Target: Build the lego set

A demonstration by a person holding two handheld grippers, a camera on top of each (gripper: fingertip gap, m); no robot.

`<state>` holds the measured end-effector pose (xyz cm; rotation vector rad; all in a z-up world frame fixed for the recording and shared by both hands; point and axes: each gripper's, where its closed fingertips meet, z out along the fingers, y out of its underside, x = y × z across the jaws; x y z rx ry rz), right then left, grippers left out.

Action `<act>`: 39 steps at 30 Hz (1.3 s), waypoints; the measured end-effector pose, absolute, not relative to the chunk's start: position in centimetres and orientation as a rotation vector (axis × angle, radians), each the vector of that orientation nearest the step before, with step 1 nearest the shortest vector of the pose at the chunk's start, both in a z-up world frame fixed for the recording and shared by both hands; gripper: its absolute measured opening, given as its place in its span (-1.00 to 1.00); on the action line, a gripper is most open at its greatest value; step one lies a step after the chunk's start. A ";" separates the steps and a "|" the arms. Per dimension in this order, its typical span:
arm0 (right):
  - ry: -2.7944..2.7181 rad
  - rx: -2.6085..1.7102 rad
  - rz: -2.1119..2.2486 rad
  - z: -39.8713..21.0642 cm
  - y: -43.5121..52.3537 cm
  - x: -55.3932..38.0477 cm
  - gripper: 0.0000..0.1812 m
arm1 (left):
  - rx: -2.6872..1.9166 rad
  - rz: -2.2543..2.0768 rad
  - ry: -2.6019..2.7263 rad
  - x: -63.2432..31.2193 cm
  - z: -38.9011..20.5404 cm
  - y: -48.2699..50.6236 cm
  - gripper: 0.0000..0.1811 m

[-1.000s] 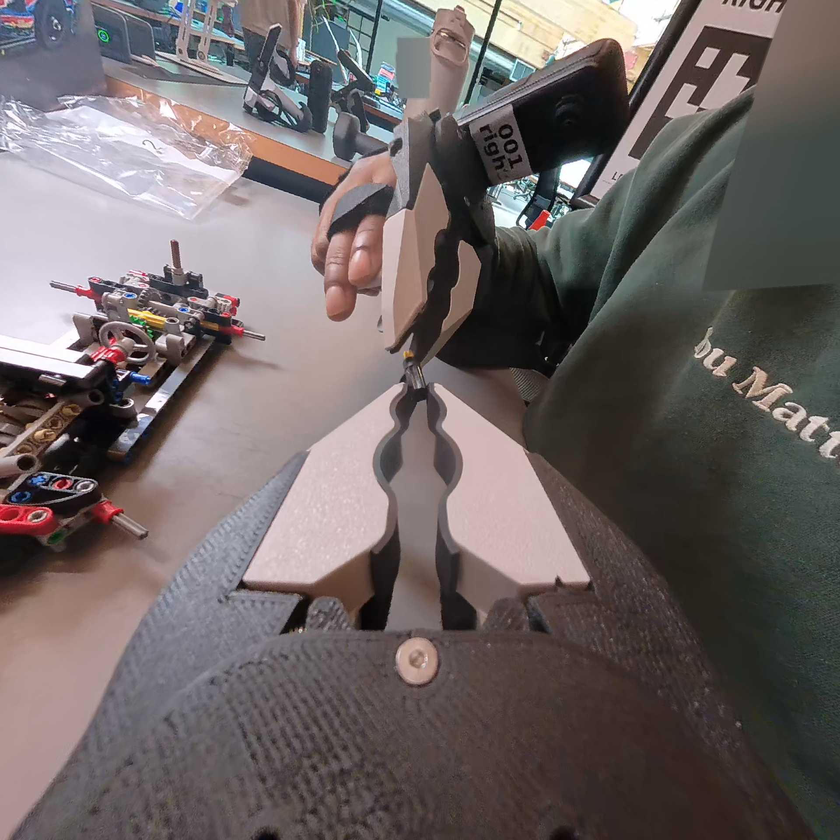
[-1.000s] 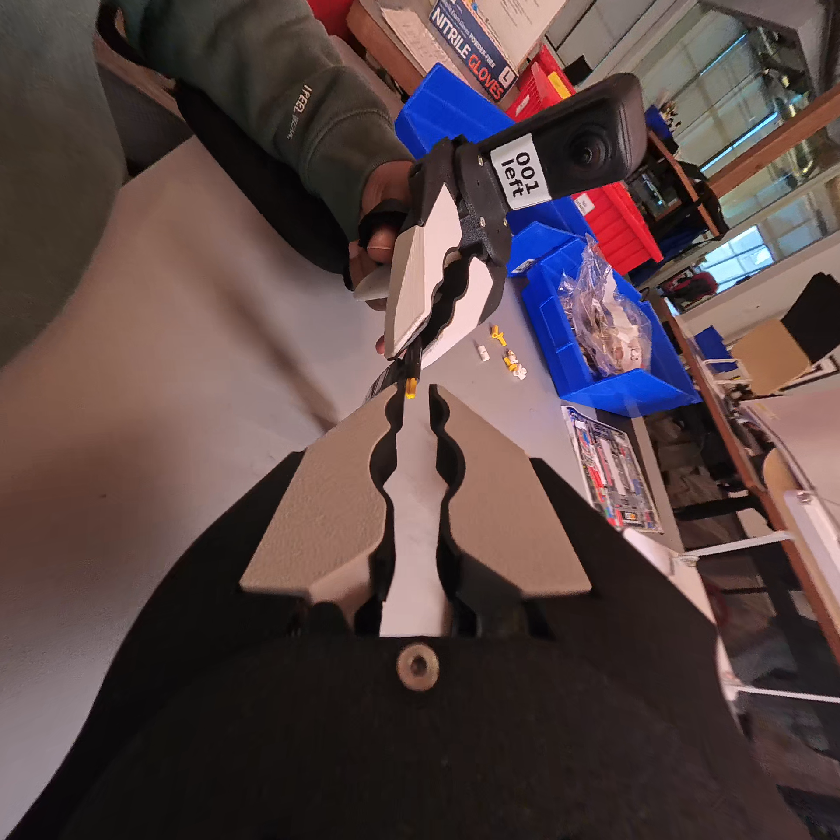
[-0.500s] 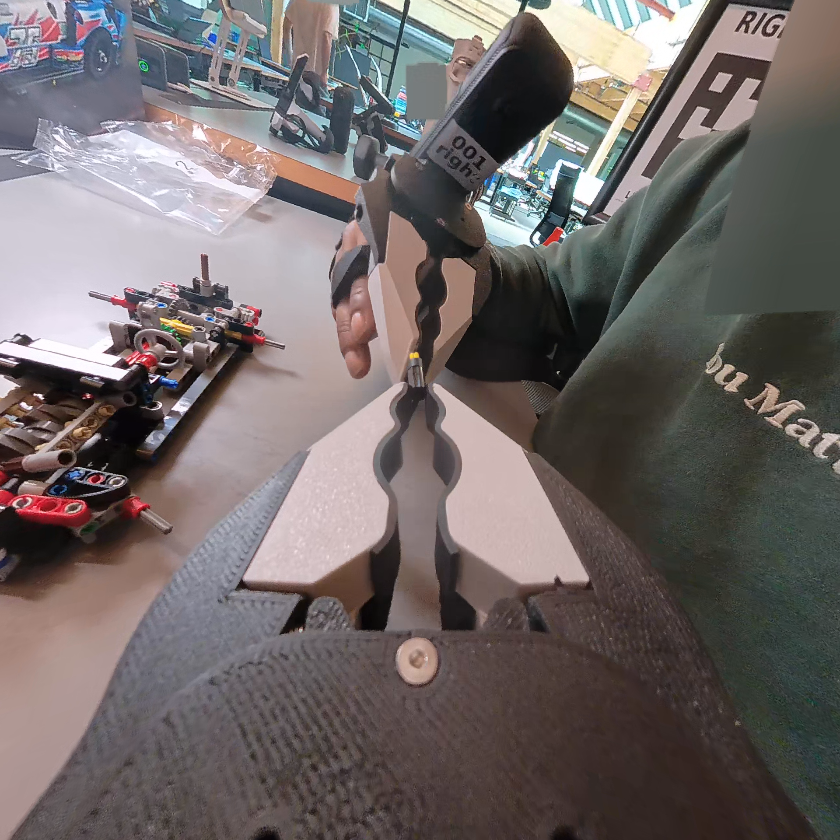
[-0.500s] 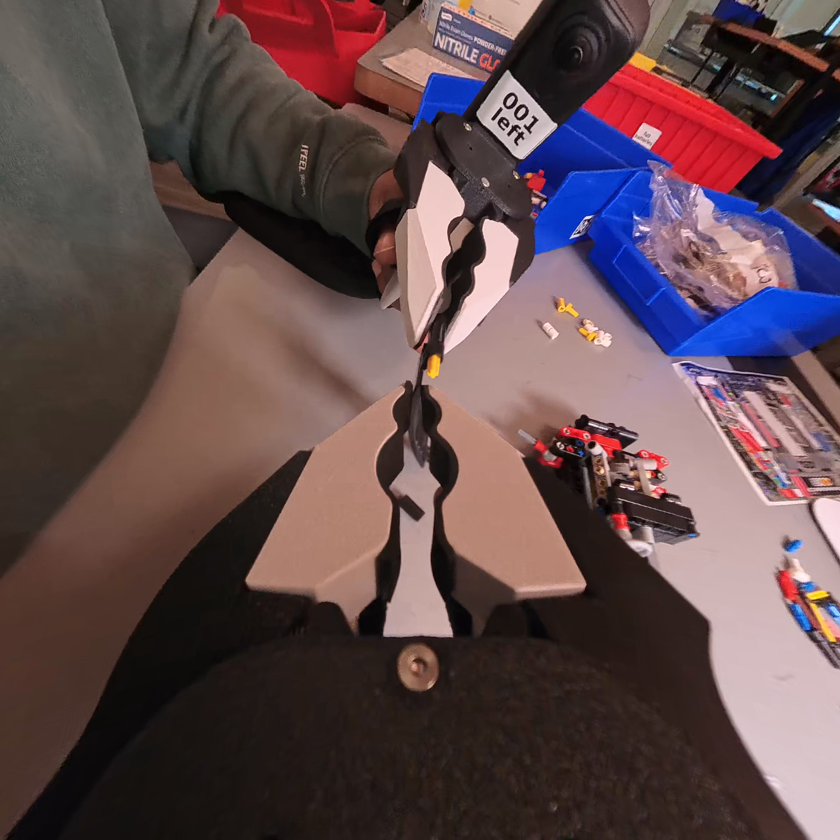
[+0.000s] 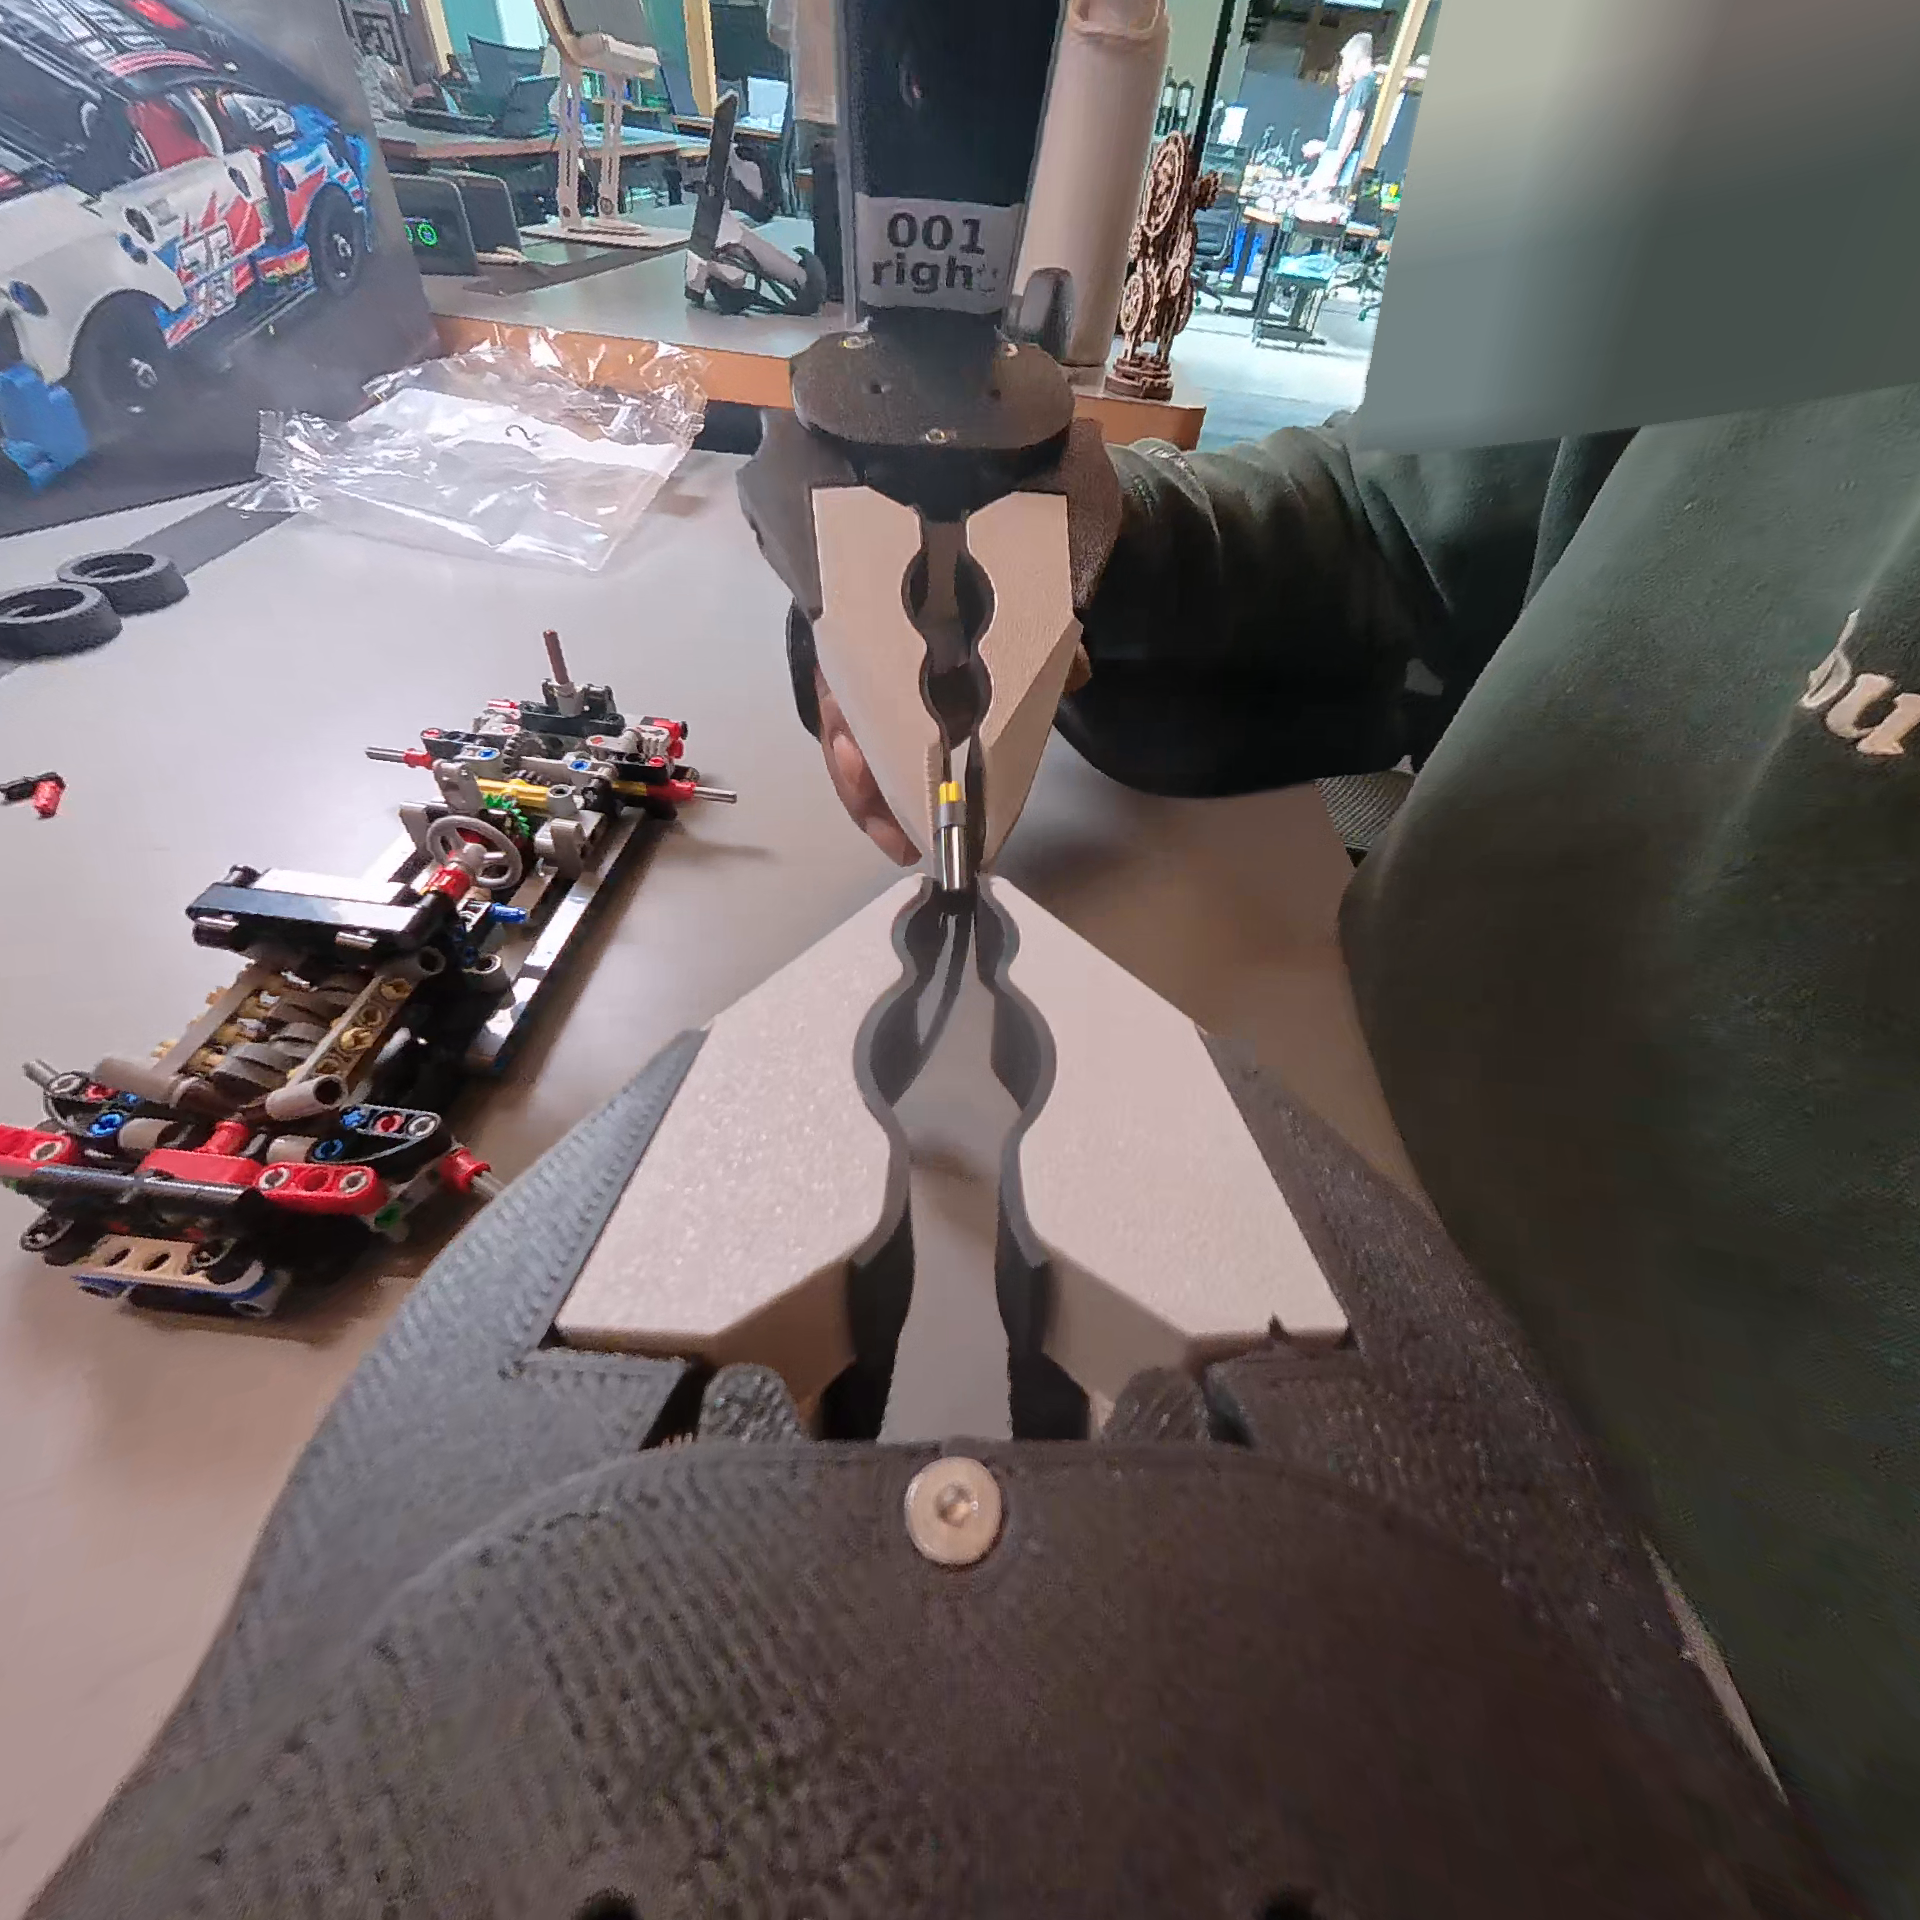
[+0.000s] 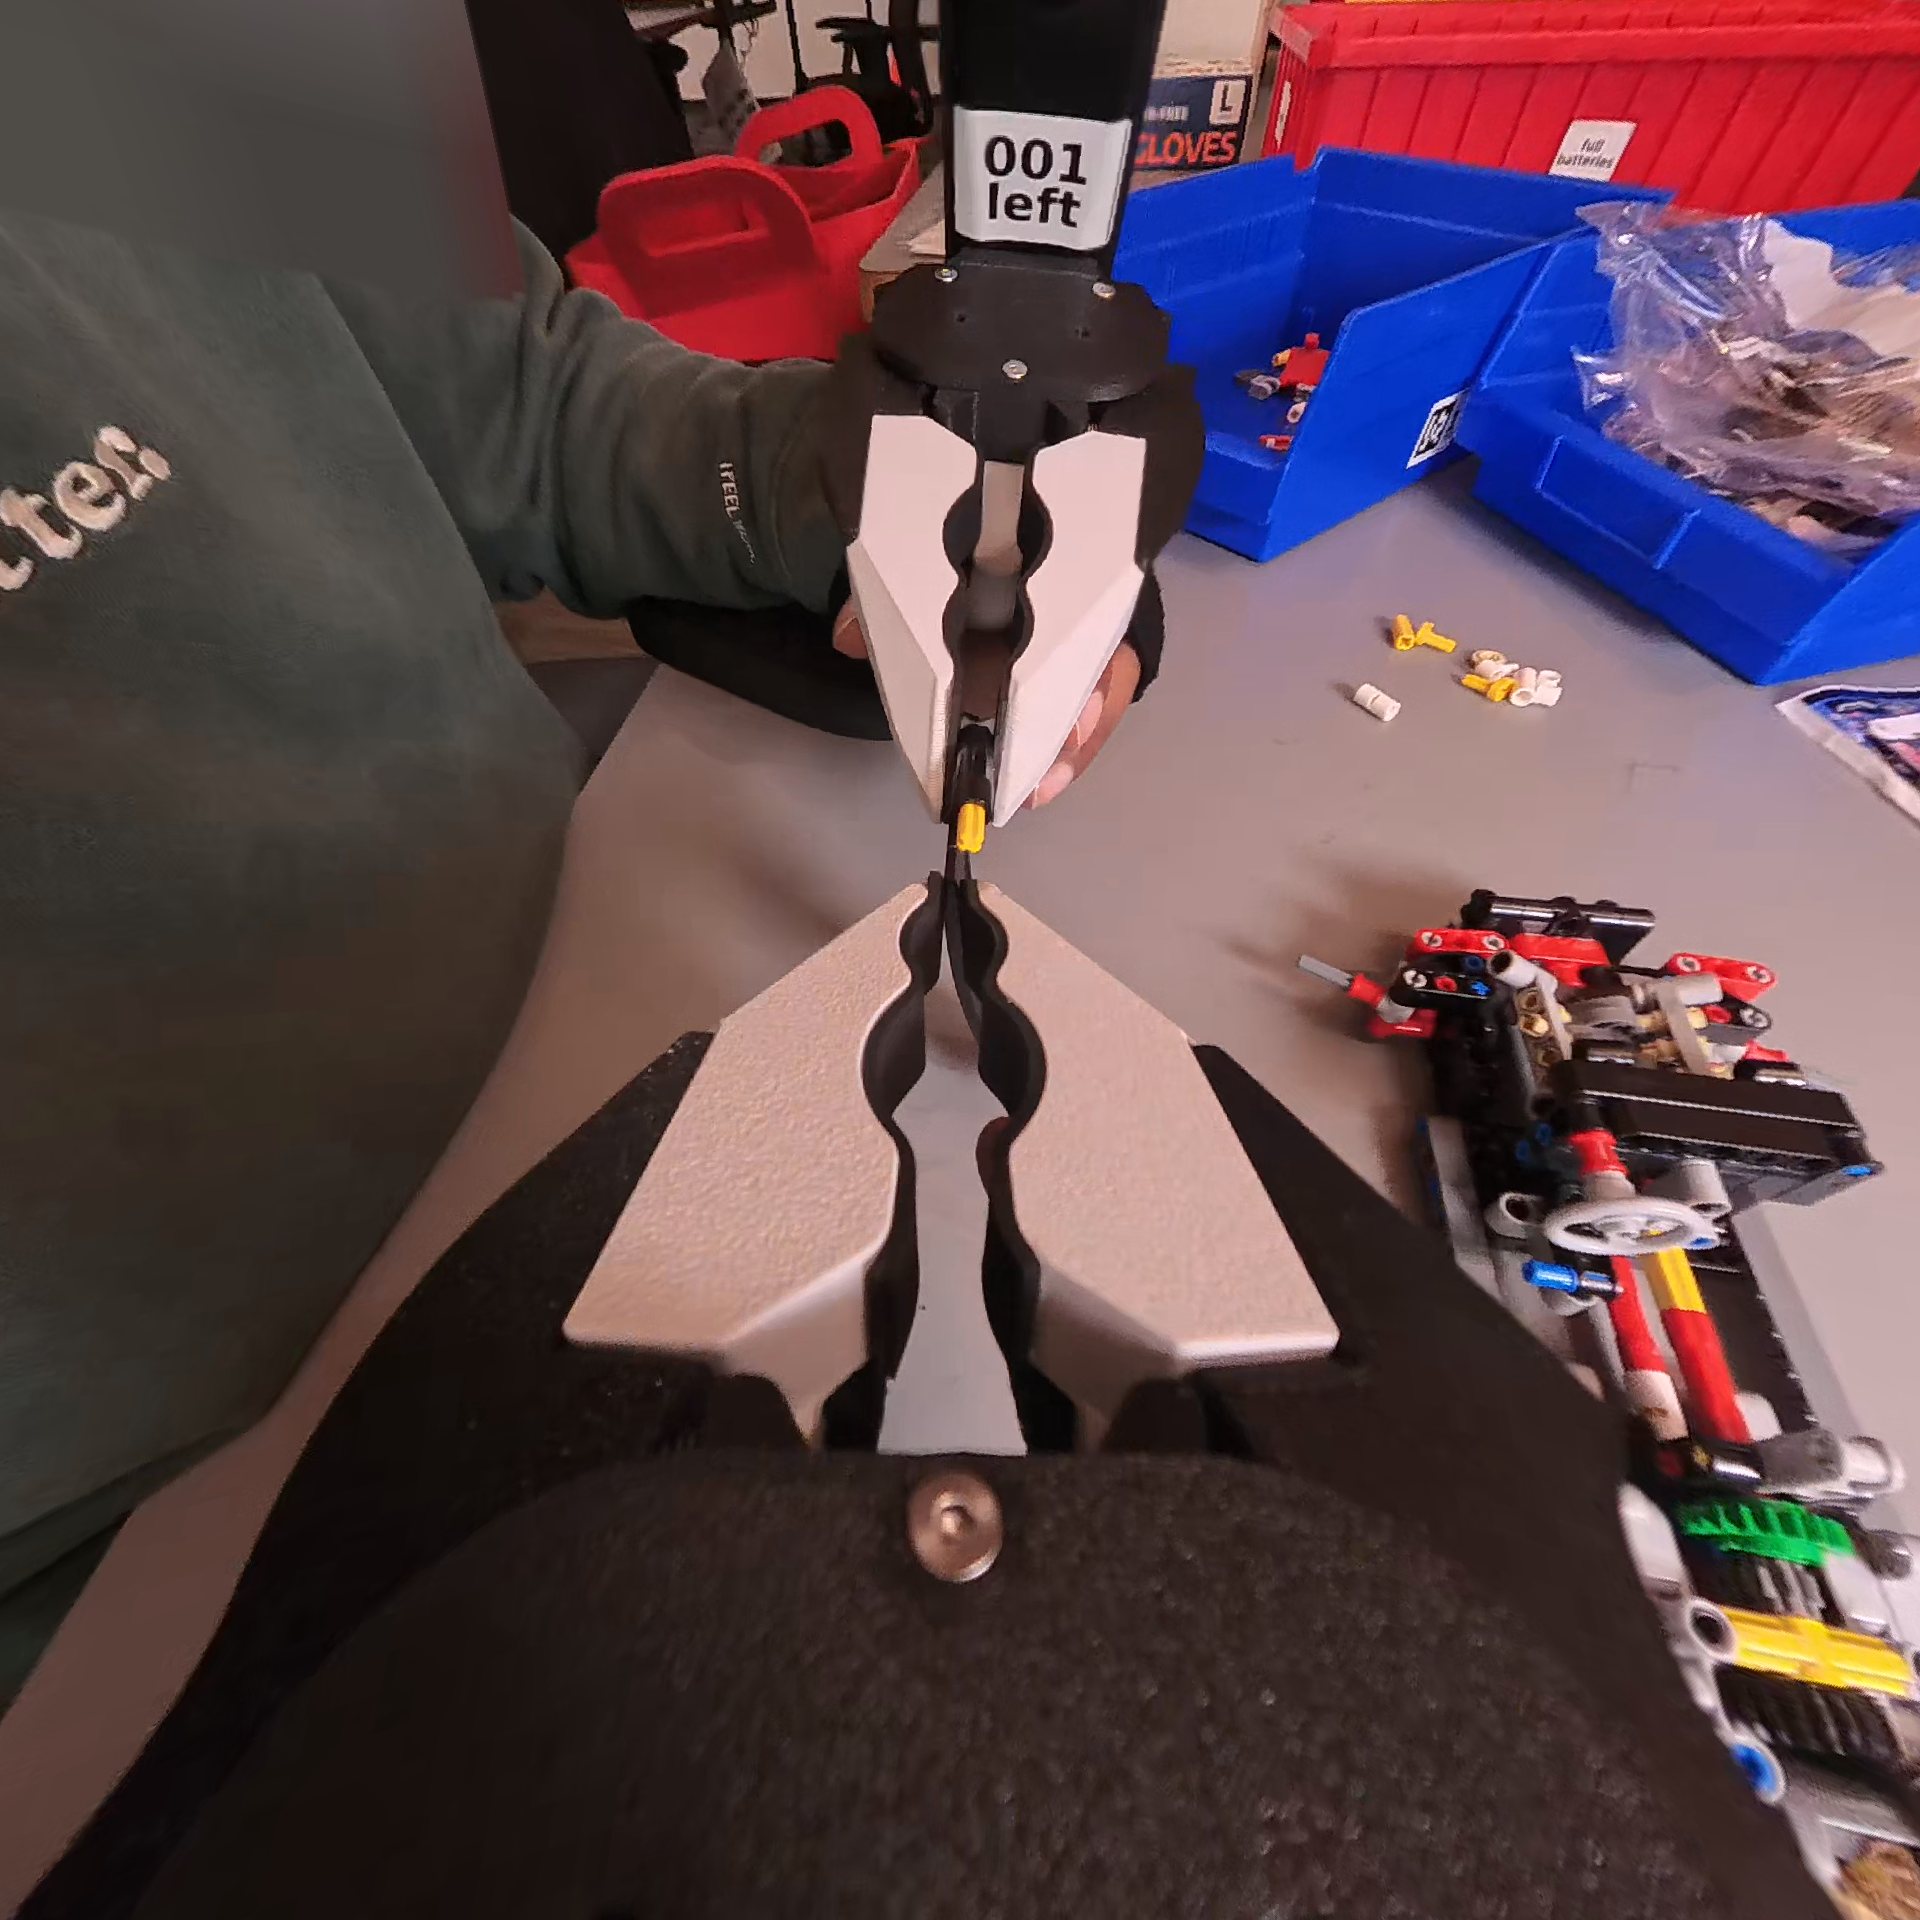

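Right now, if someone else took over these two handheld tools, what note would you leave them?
Left gripper: jaws shut on a small dark piece with a yellow collar.
Right gripper: jaws shut on its other end, tip to tip above the table.
Done: car chassis partly built, lying on the table.
Left: probably fit this piece; two tyres and loose yellow and white pieces lie unused.

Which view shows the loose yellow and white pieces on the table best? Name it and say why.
The right wrist view: the loose yellow and white pieces lie unobstructed on the table, in front of the blue bins. The left wrist view shows none of them; it faces the other side of the table.
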<state>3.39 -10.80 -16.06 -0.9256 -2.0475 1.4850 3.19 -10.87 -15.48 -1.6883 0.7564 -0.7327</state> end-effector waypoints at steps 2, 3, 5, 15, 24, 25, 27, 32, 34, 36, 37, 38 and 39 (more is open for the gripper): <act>-2.064 -0.932 1.489 -16.3 -10.8 3.5 -1.00 | -1.701 -0.719 0.774 3.3 -15.8 -10.9 -0.95; -2.077 -0.929 1.478 -16.5 -10.9 3.6 -1.00 | -1.710 -0.712 0.787 3.4 -16.0 -11.0 -0.95; -2.103 -0.921 1.470 -16.7 -11.1 3.8 -1.00 | -1.721 -0.720 0.808 3.6 -16.2 -11.3 -0.95; -2.257 -0.874 1.267 -16.9 -11.1 4.0 -1.00 | -1.841 -0.593 0.917 3.7 -17.0 -11.4 -0.95; -2.389 -0.832 1.109 -17.2 -11.5 4.1 -1.00 | -1.917 -0.574 0.993 4.2 -17.3 -11.6 -0.96; -2.395 -0.829 1.106 -17.2 -11.6 4.2 -1.00 | -1.919 -0.555 1.006 4.2 -17.3 -11.6 -0.96; -2.397 -0.828 1.104 -17.1 -11.6 4.2 -1.00 | -1.925 -0.529 1.019 4.2 -17.4 -11.6 -0.96; -2.364 -0.827 1.126 -16.4 -11.6 4.2 -1.00 | -1.874 -0.496 1.014 4.2 -16.8 -11.6 -0.96; -2.343 -0.832 1.138 -16.2 -11.5 4.2 -1.00 | -1.842 -0.482 0.994 4.2 -16.7 -11.4 -0.96; -2.316 -0.836 1.156 -16.0 -11.4 4.2 -1.00 | -1.810 -0.482 0.961 4.1 -16.5 -11.3 -0.96; -2.303 -0.837 1.166 -15.9 -11.4 4.2 -1.00 | -1.797 -0.485 0.946 4.2 -16.4 -11.2 -0.96; -2.290 -0.837 1.177 -15.8 -11.3 4.1 -1.00 | -1.791 -0.491 0.934 4.2 -16.4 -11.2 -0.96; -2.274 -0.835 1.187 -15.7 -11.3 4.1 -1.00 | -1.787 -0.490 0.925 4.1 -16.3 -11.2 -0.96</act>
